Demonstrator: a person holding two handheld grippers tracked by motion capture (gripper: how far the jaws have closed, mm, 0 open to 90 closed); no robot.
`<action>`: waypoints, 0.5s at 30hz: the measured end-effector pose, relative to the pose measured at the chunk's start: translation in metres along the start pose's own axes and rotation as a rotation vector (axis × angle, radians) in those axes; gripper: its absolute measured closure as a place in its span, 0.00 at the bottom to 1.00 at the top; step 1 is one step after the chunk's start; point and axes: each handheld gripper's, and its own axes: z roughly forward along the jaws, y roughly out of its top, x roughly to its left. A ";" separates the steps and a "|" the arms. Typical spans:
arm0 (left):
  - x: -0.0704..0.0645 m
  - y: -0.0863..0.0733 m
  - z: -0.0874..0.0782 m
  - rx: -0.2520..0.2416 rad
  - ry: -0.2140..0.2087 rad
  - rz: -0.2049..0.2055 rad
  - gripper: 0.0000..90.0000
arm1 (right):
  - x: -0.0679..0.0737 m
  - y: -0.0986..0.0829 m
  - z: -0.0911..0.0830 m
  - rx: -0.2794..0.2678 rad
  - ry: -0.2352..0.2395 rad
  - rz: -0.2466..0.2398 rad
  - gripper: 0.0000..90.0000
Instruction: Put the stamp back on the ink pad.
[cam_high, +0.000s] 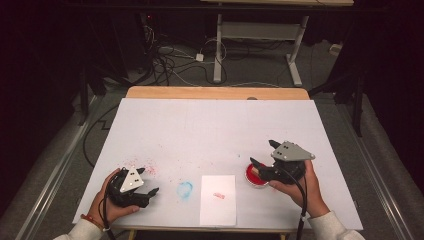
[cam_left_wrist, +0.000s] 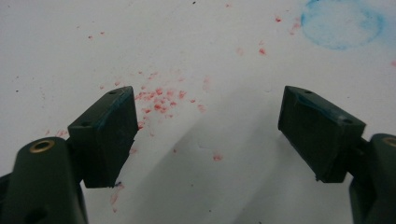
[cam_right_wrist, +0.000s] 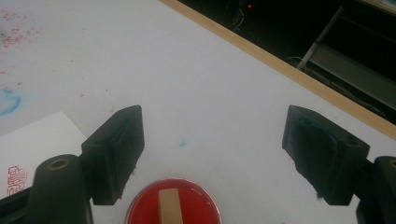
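We hold the right hand-held gripper (cam_right_wrist: 212, 154) open above the stamp (cam_right_wrist: 169, 206), lower centre; next, close on it.

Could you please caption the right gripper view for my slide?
Open right claw poised above a red ink pad holding a wooden stamp, beside stamped paper.

Paper sheet (cam_high: 218, 199) at table (cam_high: 215, 125) near edge, centre | ink pad (cam_high: 256, 176) just right of sheet, under right gripper (cam_high: 262, 155) | stamp block (cam_right_wrist: 169, 206) in pad | left gripper (cam_high: 148, 181) well left of sheet
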 end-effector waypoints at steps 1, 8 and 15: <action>0.000 0.000 0.000 0.000 0.000 -0.001 0.21 | 0.000 0.000 -0.001 0.002 -0.004 -0.006 0.24; 0.000 0.000 0.000 0.000 0.000 -0.001 0.21 | 0.000 0.000 -0.005 0.001 -0.024 -0.026 0.24; 0.000 0.000 0.000 0.000 -0.001 -0.001 0.21 | -0.001 0.001 -0.012 -0.001 -0.035 -0.037 0.24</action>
